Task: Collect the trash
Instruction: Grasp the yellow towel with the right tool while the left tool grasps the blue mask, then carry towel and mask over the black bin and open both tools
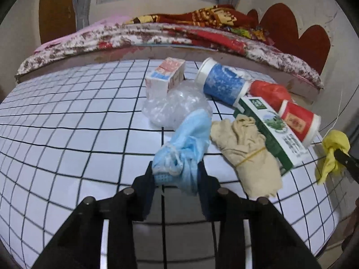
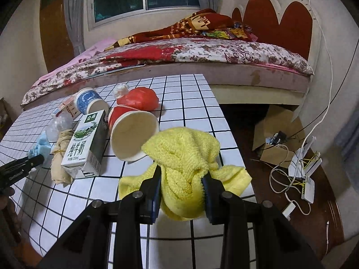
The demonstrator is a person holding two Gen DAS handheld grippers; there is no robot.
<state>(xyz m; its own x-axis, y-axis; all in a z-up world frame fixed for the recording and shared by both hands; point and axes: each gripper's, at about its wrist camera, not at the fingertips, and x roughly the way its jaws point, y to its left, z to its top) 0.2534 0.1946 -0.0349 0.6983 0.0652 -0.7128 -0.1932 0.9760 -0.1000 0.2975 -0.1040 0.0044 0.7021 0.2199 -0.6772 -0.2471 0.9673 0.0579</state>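
Observation:
My left gripper [image 1: 176, 170] is shut on a crumpled blue face mask [image 1: 186, 148], held just above the checkered table [image 1: 67, 134]. My right gripper [image 2: 181, 179] is shut on a yellow cloth [image 2: 184, 154] near the table's right edge; the cloth also shows in the left wrist view [image 1: 334, 152]. Trash lies in a pile: a beige rag with a rubber band [image 1: 246, 152], a green milk carton [image 1: 271, 132], a red paper cup [image 2: 132, 132], a blue paper cup [image 1: 222, 83], a clear plastic bag [image 1: 177, 105], a small pink box [image 1: 166, 76] and a red plastic bag [image 2: 139, 98].
A bed [image 2: 202, 53] with floral bedding runs along the table's far side. To the right of the table, the floor holds a cardboard box [image 2: 276, 134], white cables and a router [image 2: 303, 174].

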